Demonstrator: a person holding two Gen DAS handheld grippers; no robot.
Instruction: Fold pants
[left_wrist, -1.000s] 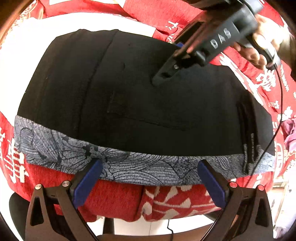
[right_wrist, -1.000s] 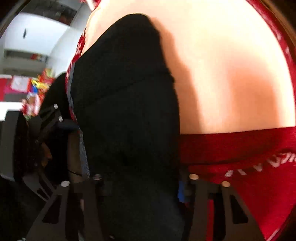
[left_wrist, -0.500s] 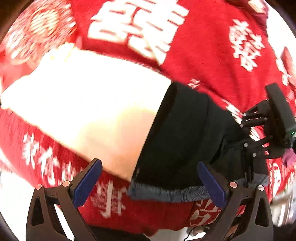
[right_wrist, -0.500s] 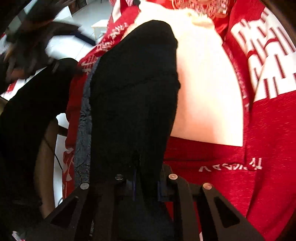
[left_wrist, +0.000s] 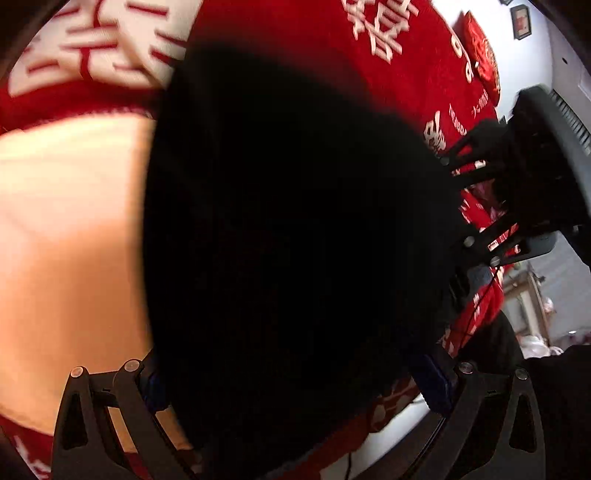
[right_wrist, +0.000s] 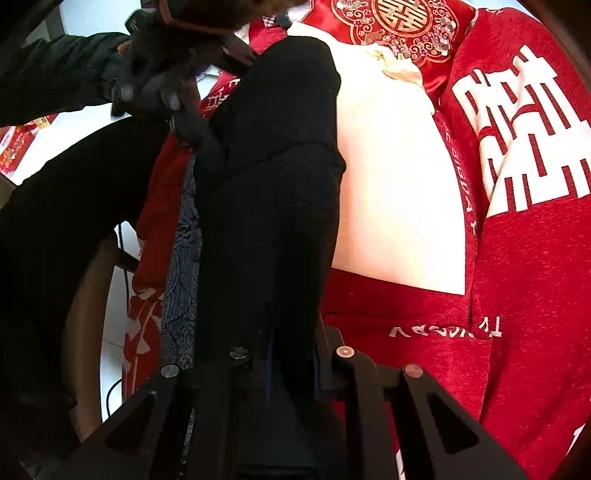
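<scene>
Both wrist cameras look steeply down at close range; each view shares the black pants (left_wrist: 295, 229) (right_wrist: 273, 206) on the red bedspread (right_wrist: 517, 314).

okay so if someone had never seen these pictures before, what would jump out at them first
The black pants dominate both views, a dark mass lying on a red blanket with big white characters. The right gripper is clamped on the pants' near edge, and an ornate red cushion sits at the far end.
</scene>
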